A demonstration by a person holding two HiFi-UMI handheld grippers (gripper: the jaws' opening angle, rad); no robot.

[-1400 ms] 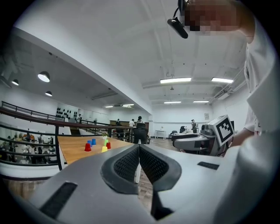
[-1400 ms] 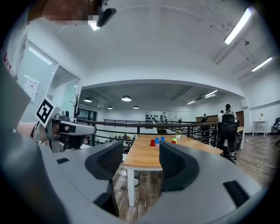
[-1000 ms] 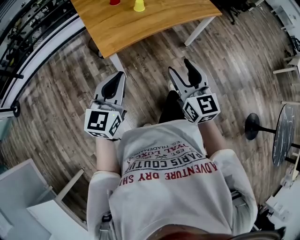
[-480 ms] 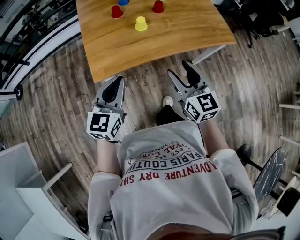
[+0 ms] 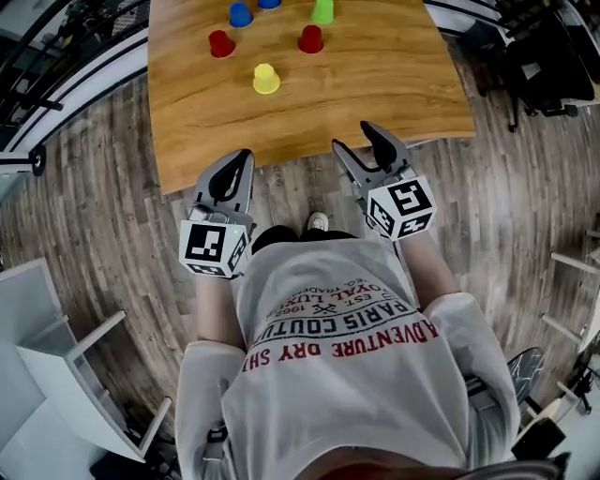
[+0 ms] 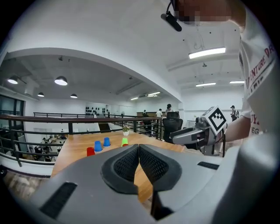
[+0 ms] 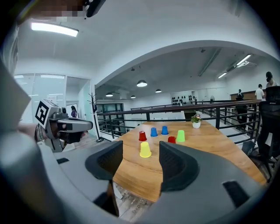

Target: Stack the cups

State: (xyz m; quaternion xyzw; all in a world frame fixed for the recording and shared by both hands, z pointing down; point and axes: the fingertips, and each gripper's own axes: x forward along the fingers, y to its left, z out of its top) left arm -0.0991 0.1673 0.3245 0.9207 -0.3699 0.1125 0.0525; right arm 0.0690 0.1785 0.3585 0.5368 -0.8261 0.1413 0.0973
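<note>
Plainly, the left tool (image 6: 139, 153) has its jaws shut flat against each other with nothing between them. The right tool (image 7: 141, 162) stands wide, its two pads well apart and empty. The yellow cup (image 7: 145, 149) shows through the gap but sits well beyond it. Both tools are held side by side in front of the person's white printed shirt (image 5: 347, 366), with the marker cubes toward the chest and the jaws pointing at the table (image 5: 394, 89). Their tips are at the table's near edge, above the wooden floor (image 5: 525, 197) and well apart from every cup. One shoe (image 5: 319, 222) shows between the two arms.

On the table every cup stands upside down and alone, none stacked. The yellow cup is nearest the tools. Behind it stand the left red cup (image 5: 221, 44) and the right red cup (image 5: 310, 39). A green cup (image 5: 322, 11) is just beyond the right red cup, close beside it. Two blue cups (image 5: 241, 14) stand farther back on the left, near each other. A small potted plant (image 7: 196, 121) sits at the table's far edge, with a dark railing (image 7: 227, 105) beyond it.
</note>
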